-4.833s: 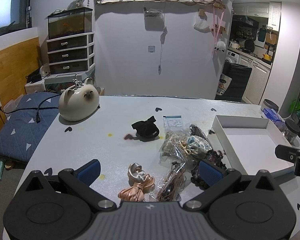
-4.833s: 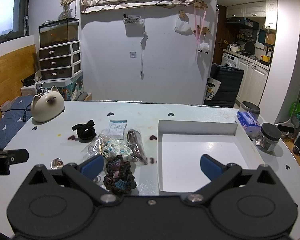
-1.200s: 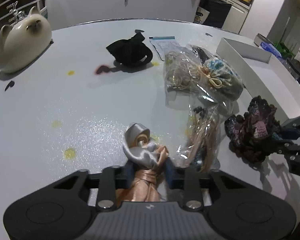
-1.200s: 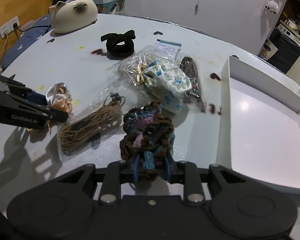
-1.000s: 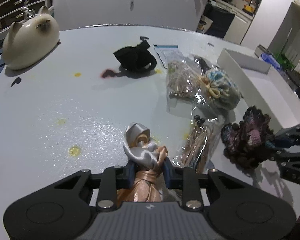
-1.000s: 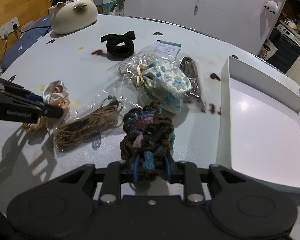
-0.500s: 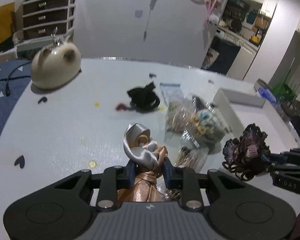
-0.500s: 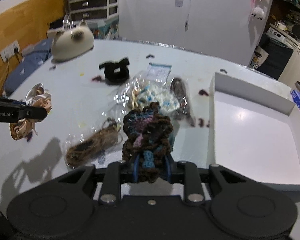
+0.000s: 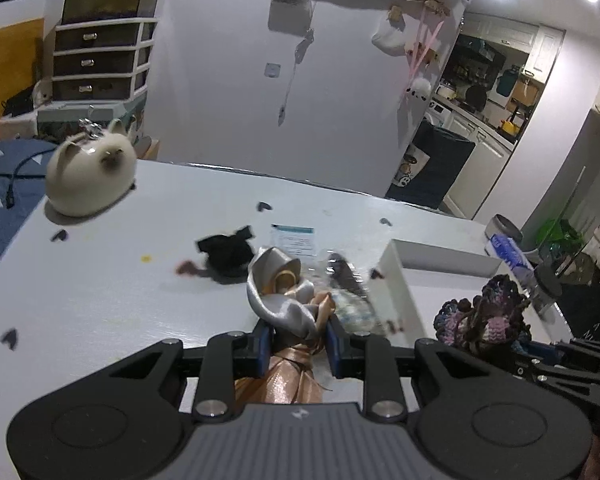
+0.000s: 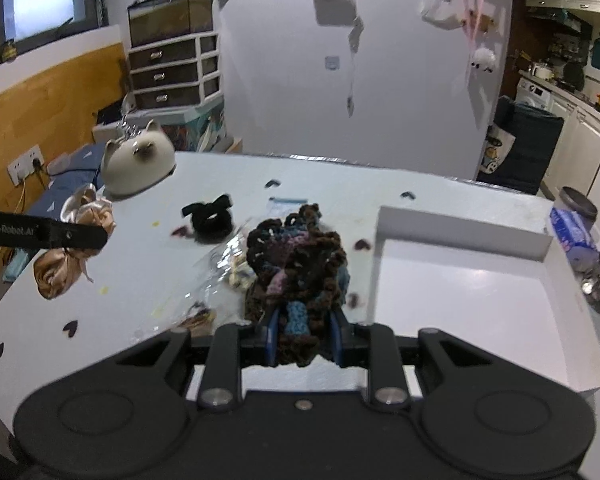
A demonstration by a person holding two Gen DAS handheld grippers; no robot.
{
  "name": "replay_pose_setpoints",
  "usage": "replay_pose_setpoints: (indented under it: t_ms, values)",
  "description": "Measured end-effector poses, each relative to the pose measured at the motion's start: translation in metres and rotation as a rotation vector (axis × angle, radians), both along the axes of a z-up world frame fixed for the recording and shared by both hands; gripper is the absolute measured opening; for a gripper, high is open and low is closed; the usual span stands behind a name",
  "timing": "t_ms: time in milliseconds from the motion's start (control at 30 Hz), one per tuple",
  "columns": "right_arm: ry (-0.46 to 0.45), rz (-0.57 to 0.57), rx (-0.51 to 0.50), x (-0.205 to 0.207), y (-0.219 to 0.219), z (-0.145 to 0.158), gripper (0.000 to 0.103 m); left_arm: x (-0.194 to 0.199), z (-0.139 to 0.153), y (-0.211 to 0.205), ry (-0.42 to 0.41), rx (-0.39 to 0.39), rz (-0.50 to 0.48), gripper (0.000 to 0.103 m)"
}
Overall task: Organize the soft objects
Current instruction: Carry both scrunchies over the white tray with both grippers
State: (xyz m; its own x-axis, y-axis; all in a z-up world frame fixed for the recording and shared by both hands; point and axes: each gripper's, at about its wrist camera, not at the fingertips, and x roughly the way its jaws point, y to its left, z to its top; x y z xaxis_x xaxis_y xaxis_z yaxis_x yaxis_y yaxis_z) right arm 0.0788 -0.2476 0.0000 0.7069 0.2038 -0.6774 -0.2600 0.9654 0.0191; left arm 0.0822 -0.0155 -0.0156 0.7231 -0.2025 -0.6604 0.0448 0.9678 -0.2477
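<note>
Left gripper pinches a satin scrunchie, right gripper pinches a crocheted scrunchie, both raised above the tabletop left of the white tray's rim.

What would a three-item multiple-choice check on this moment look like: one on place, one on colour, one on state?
1. Where is the white tray relative to the black scrunchie in the right wrist view?
A. To its right
B. To its left
C. Under it

2. What colours is the scrunchie in the left gripper?
A. Green and red
B. Silver and peach
C. All black

3. What state is the right gripper in?
A. Open, nothing in it
B. Shut with nothing in it
C. Shut on the crocheted scrunchie

Key: 1 A, the tray sits right of the black one. 2 B, the satin scrunchie shows both tones. 3 C, yarn is pinched between the pads.
</note>
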Motion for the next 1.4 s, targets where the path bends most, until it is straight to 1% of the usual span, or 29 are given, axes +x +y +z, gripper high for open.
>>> replay_pose_setpoints:
  t_ms: [67, 267, 433, 600, 700, 867, 1067, 1167, 1267, 1400]
  values:
    - [0.001, -0.003, -0.002, 0.003, -0.015, 0.002, 0.027, 0.003, 0.000, -0.019, 0.004, -0.015, 0.002, 0.029]
    - [-0.009, -0.001, 0.001, 0.010, -0.066, 0.006, 0.027, 0.013, -0.003, -0.080, 0.012, -0.028, 0.001, 0.029]
    - [-0.019, 0.010, 0.007, 0.018, -0.106, 0.007, 0.027, 0.025, -0.004, -0.120, 0.008, -0.038, 0.004, 0.029]
    - [-0.021, 0.017, 0.016, 0.026, -0.140, 0.006, 0.027, 0.039, -0.009, -0.154, 0.017, -0.090, 0.018, 0.029]
    - [-0.013, 0.024, 0.019, 0.031, -0.156, 0.005, 0.027, 0.048, -0.016, -0.175, 0.048, -0.123, 0.026, 0.029]
    - [0.008, 0.036, 0.027, 0.035, -0.178, -0.001, 0.027, 0.066, -0.038, -0.204, 0.140, -0.178, 0.027, 0.029]
    - [0.041, 0.020, 0.046, 0.040, -0.203, -0.011, 0.027, 0.085, -0.068, -0.223, 0.224, -0.228, 0.040, 0.029]
    - [0.066, 0.006, 0.056, 0.044, -0.211, -0.017, 0.027, 0.093, -0.081, -0.230, 0.249, -0.222, 0.043, 0.029]
    - [0.081, 0.005, 0.055, 0.049, -0.215, -0.021, 0.027, 0.101, -0.091, -0.234, 0.262, -0.182, 0.045, 0.033]
    - [0.112, 0.009, 0.058, 0.057, -0.216, -0.029, 0.028, 0.107, -0.098, -0.237, 0.289, -0.128, 0.042, 0.046]
